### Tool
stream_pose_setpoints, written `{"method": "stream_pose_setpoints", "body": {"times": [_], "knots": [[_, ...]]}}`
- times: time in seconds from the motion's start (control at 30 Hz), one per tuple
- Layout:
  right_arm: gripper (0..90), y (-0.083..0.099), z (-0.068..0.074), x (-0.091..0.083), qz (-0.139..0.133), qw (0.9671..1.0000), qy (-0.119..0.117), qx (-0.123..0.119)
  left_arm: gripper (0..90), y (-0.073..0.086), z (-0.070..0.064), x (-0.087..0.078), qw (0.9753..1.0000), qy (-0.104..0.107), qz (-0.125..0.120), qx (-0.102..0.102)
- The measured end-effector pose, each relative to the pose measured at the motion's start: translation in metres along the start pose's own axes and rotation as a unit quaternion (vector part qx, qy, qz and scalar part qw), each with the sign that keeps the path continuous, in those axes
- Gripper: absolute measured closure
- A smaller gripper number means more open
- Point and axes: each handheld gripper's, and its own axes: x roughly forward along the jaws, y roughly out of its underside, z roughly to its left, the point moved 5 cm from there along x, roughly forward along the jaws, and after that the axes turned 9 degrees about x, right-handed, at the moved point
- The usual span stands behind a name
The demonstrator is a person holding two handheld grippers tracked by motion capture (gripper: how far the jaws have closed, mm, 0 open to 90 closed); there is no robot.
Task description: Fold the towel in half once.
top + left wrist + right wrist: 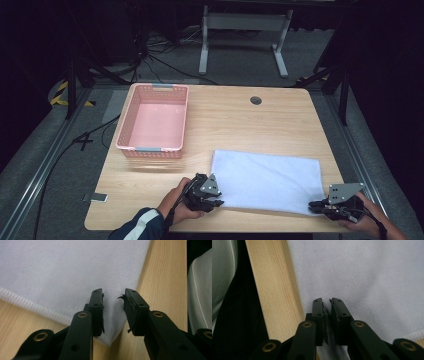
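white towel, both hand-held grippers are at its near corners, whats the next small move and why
Probably close the left hand-held gripper on the corner below it. Its jaws stand apart over the near left corner of the white towel, which lies flat on the table. The right hand-held gripper looks nearly shut at the near right corner, though whether it pinches cloth is unclear. Once both hold, they could lift together.

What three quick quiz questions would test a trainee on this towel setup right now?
1. True or false: the basket holds the towel.
2. Which gripper's jaws stand wider apart: left gripper or right gripper?
3. Fill in: each gripper sits at a near ______ of the towel.

Key:
1. False; the towel lies flat on the table, beside the basket.
2. The left gripper; the right's jaws are nearly closed over the cloth.
3. Corner.
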Motion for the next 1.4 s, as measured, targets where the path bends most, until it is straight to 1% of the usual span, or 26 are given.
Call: {"method": "stream_pose_setpoints", "body": {"times": [0.03, 0.07, 0.13, 0.2, 0.23, 0.27, 0.33, 0.4, 0.47, 0.5, 0.53, 0.57, 0.6, 0.7, 0.77, 0.8, 0.83, 0.87, 0.9, 0.93, 0.97, 1.0, 1.07, 1.13, 1.3, 1.4], "knots": [[80.1, 0.0, -0.001, 0.0, -0.003, 1.0, 0.001, -0.001, 64.6, 0.003, 0.001, -0.002, 0.9999, -0.007, 0.006, -0.007], [76.1, 0.0, -0.001, 0.001, -0.004, 1.0, 0.001, 0.0, 60.9, 0.005, 0.001, -0.003, 0.9997, -0.015, 0.006, -0.018], [67.7, -0.003, -0.002, 0.0, -0.007, 0.9999, 0.011, -0.004, 56.6, 0.006, 0.002, -0.007, 0.9991, -0.024, -0.009, -0.033], [62.4, -0.01, -0.006, -0.003, -0.032, 0.9993, 0.021, 0.0, 48.7, 0.007, 0.004, -0.013, 0.9971, -0.047, -0.018, -0.058], [61.0, -0.016, -0.009, -0.006, -0.054, 0.9981, 0.026, 0.013, 43.5, 0.01, 0.005, -0.015, 0.9949, -0.059, -0.02, -0.079], [58.3, -0.027, -0.015, -0.009, -0.079, 0.9958, 0.036, 0.03, 38.0, 0.01, 0.006, -0.015, 0.9939, -0.064, -0.025, -0.087], [55.8, -0.044, -0.021, -0.009, -0.097, 0.993, 0.053, 0.044, 28.6, 0.013, 0.006, -0.017, 0.9909, -0.083, -0.023, -0.104], [53.2, -0.062, -0.024, -0.005, -0.107, 0.9923, 0.048, 0.038, 23.4, 0.015, 0.006, -0.02, 0.988, -0.09, -0.034, -0.12], [50.0, -0.09, -0.026, 0.007, -0.11, 0.9927, 0.043, 0.027, 19.7, 0.015, 0.005, -0.021, 0.9873, -0.09, -0.038, -0.126], [48.4, -0.101, -0.026, 0.014, -0.106, 0.9933, 0.041, 0.021, 18.2, 0.014, 0.004, -0.02, 0.987, -0.09, -0.04, -0.127], [48.0, -0.114, -0.028, 0.021, -0.105, 0.9935, 0.043, 0.01, 17.6, 0.013, 0.002, -0.018, 0.9878, -0.088, -0.036, -0.123], [47.7, -0.126, -0.029, 0.029, -0.107, 0.9936, 0.036, 0.009, 16.8, 0.012, 0.0, -0.015, 0.9886, -0.09, -0.029, -0.117], [47.7, -0.126, -0.029, 0.029, -0.107, 0.9936, 0.036, 0.009, 16.0, 0.012, 0.0, -0.015, 0.9886, -0.09, -0.029, -0.117], [43.6, -0.166, -0.031, 0.057, -0.103, 0.9946, 0.007, 0.011, 15.9, 0.011, -0.004, -0.008, 0.9895, -0.089, -0.027, -0.111], [42.6, -0.188, -0.033, 0.075, -0.095, 0.9954, -0.002, 0.012, 16.0, 0.011, -0.005, -0.004, 0.9889, -0.087, -0.026, -0.118], [41.9, -0.207, -0.034, 0.092, -0.094, 0.9954, -0.01, 0.016, 16.0, 0.011, -0.005, -0.003, 0.9895, -0.087, -0.024, -0.113], [41.9, -0.207, -0.034, 0.092, -0.094, 0.9954, -0.01, 0.016, 16.0, 0.01, -0.005, -0.001, 0.9893, -0.088, -0.025, -0.114], [38.4, -0.222, -0.034, 0.107, -0.083, 0.9964, -0.015, 0.011, 16.1, 0.011, -0.005, 0.001, 0.9893, -0.09, -0.023, -0.113], [38.5, -0.229, -0.033, 0.116, -0.075, 0.997, -0.019, 0.009, 16.3, 0.01, -0.006, 0.005, 0.9897, -0.083, -0.023, -0.115], [38.5, -0.229, -0.033, 0.116, -0.075, 0.997, -0.019, 0.009, 15.8, 0.01, -0.006, 0.005, 0.9897, -0.083, -0.023, -0.115], [38.0, -0.235, -0.032, 0.124, -0.067, 0.9976, -0.019, 0.004, 15.8, 0.01, -0.006, 0.008, 0.9895, -0.087, -0.018, -0.114], [37.6, -0.242, -0.031, 0.133, -0.062, 0.9976, -0.031, 0.008, 16.2, 0.009, -0.005, 0.01, 0.9897, -0.091, -0.017, -0.109], [37.1, -0.25, -0.029, 0.147, -0.05, 0.9983, -0.03, 0.003, 15.3, 0.009, -0.006, 0.014, 0.99, -0.092, -0.014, -0.106], [36.6, -0.257, -0.027, 0.158, -0.044, 0.9982, -0.04, 0.0, 15.2, 0.007, -0.005, 0.016, 0.99, -0.098, -0.013, -0.1], [32.3, -0.268, -0.03, 0.179, -0.018, 0.9995, -0.027, -0.003, 14.4, 0.004, -0.004, 0.021, 0.9901, -0.108, -0.01, -0.089], [32.0, -0.27, -0.03, 0.187, -0.001, 0.9995, -0.03, -0.009, 13.5, 0.003, -0.002, 0.023, 0.9911, -0.105, -0.012, -0.08]]}}
